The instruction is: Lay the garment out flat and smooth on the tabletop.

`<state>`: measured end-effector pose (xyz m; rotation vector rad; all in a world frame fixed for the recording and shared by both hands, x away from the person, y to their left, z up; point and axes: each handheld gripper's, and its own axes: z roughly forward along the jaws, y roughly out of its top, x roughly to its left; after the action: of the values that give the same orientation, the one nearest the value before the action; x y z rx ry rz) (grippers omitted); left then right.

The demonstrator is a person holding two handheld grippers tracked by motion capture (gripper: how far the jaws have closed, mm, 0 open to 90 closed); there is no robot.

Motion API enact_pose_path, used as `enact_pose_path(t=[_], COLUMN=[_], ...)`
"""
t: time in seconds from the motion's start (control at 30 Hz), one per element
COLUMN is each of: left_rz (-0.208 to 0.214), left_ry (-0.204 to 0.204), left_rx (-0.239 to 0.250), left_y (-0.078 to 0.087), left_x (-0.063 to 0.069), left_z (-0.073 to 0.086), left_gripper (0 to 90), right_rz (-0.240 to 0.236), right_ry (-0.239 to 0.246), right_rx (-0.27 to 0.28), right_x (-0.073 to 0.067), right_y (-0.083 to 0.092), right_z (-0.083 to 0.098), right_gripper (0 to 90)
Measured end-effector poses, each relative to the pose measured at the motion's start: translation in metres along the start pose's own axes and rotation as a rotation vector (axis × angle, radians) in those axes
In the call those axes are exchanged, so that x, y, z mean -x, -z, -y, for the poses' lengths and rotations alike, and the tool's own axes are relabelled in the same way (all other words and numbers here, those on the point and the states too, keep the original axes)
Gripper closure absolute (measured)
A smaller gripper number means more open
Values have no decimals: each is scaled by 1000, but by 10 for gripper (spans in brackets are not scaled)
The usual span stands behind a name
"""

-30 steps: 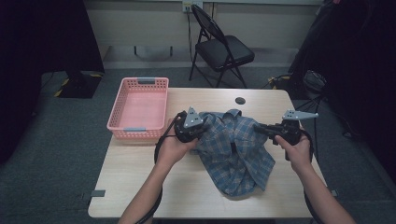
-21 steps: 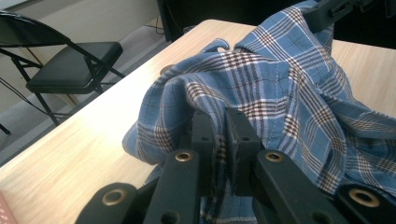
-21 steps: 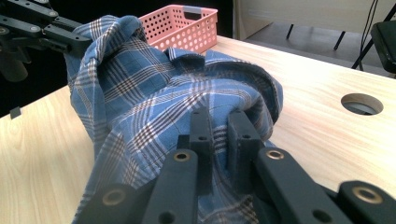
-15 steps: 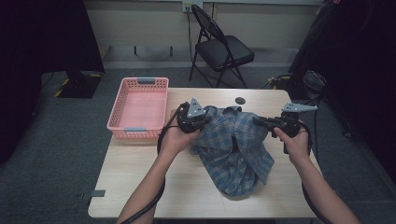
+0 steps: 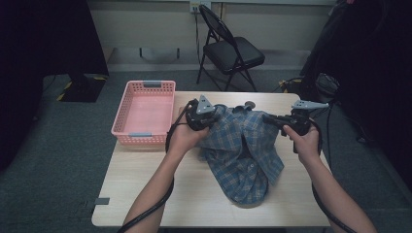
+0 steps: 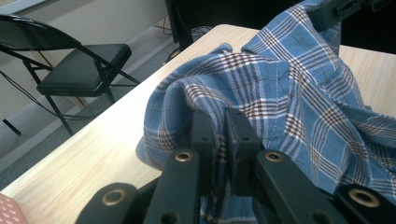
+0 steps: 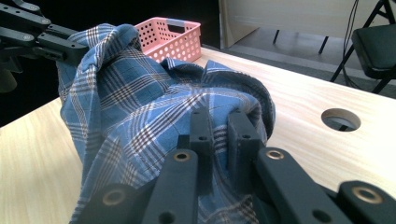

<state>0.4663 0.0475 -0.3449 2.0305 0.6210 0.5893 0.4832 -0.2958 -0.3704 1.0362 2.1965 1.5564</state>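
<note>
Blue plaid shirt (image 5: 240, 155) bunched mid-table (image 5: 145, 189), near end draped toward the near edge, far corners lifted. Left claw (image 6: 218, 133) clamped on a fold of cloth at the shirt's left far corner; right claw (image 7: 219, 128) clamped on cloth at the right far corner. From above, both claws' tips buried in fabric, hard to make out. Pink basket (image 5: 144, 112) at the far left of the table, nothing visible inside. Round hole (image 7: 341, 119) in the tabletop beyond the shirt. Folding chair (image 5: 228, 48) past the far edge, legs partly cut off.
</note>
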Motion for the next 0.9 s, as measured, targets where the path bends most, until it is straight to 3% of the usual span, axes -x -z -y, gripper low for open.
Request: enact_pose_path(t=[0.27, 0.37, 0.43, 0.5, 0.57, 0.6, 0.63, 0.67, 0.73, 0.77, 0.8, 0.87, 0.9], left_rz=[-7, -13, -33, -52, -189, -242, -266, -265, -218, -218, -163, -112, -112], left_ry=[-1, 8, 19, 41, 88, 116, 168, 201, 195, 195, 177, 174, 174], left_rx=[0, 3, 8, 19, 89, 89, 79, 74, 43, 43, 4, -7, -7], left_y=[-7, -11, -20, -25, -43, -49, -53, -57, -59, -59, -58, -57, -57], left_x=[-9, -17, -29, -35, -58, -64, -68, -69, -65, -65, -57, -46, -46], left_z=[-8, -12, -20, -23, -29, -28, -25, -21, -12, -12, -1, 10, 10], left_gripper=[835, 836, 837, 838, 819, 733, 595, 489, 361, 339, 324, 297, 284], right_rz=[9, 15, 24, 55, 115, 166, 213, 247, 259, 254, 236, 193, 193], right_ry=[-5, -7, -19, -45, -92, -116, -130, -121, -55, -37, -24, 27, 27], right_rx=[2, 6, 11, 25, 69, 80, 78, 82, 74, 65, 46, 7, 7], right_x=[5, 8, 12, 21, 36, 44, 49, 52, 48, 44, 40, 31, 31], right_y=[-6, -11, -17, -26, -38, -44, -48, -50, -52, -51, -51, -49, -49], right_z=[-12, -17, -22, -33, -47, -54, -59, -62, -62, -59, -54, -40, -40], right_gripper=[826, 828, 832, 834, 820, 777, 708, 628, 478, 424, 379, 340, 340])
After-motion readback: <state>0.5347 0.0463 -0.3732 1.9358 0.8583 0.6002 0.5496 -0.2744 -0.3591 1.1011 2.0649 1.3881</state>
